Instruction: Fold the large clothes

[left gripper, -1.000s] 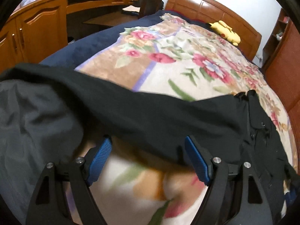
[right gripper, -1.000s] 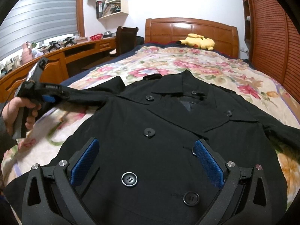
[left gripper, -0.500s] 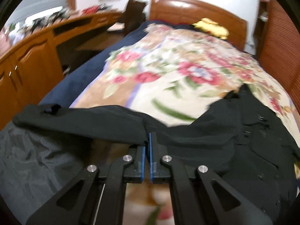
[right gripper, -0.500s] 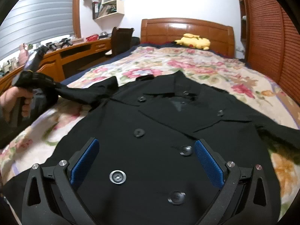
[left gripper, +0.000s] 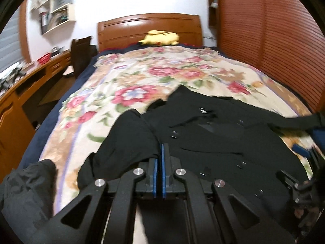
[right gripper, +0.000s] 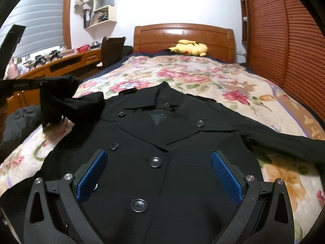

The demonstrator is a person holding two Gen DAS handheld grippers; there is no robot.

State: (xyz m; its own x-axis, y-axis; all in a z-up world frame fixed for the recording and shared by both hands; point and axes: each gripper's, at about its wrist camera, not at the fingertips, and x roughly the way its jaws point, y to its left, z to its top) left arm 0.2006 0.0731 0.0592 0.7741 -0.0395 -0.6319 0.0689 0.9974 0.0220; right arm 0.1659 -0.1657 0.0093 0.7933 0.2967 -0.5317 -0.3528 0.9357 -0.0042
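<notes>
Coat (right gripper: 162, 142), black and double-breasted, spread face up on the bed (right gripper: 203, 75), collar toward the headboard (right gripper: 182, 32). Sleeve-folding step in hand, by the look of it: left gripper (left gripper: 159, 152) clamped tight on the coat's left sleeve (left gripper: 126, 138), cloth pinched between the blue pads (left gripper: 155, 174) and raised off the cover, seen in the right wrist view as a dark bunch hanging just beside the shoulder. Right gripper (right gripper: 160, 174) spread wide above the buttoned front, gripping nothing, buttons (right gripper: 155, 162) showing between its fingers. Other sleeve (right gripper: 284, 144) lying flat, stretched out toward the louvred wall.

Next move likely: sleeve carried across the chest and laid down smooth, without dragging the body askew; then the same for the far sleeve, probably with the free gripper.

Floral cover over a dark blue sheet; yellow plush toy (right gripper: 191, 47) by the headboard. Another dark garment (left gripper: 24, 193) heaped at the bed's near left edge. Long wooden desk (right gripper: 61, 63) and chair (right gripper: 111, 48) along the left, shelves (right gripper: 99, 10) on the white wall above, blind at the window
</notes>
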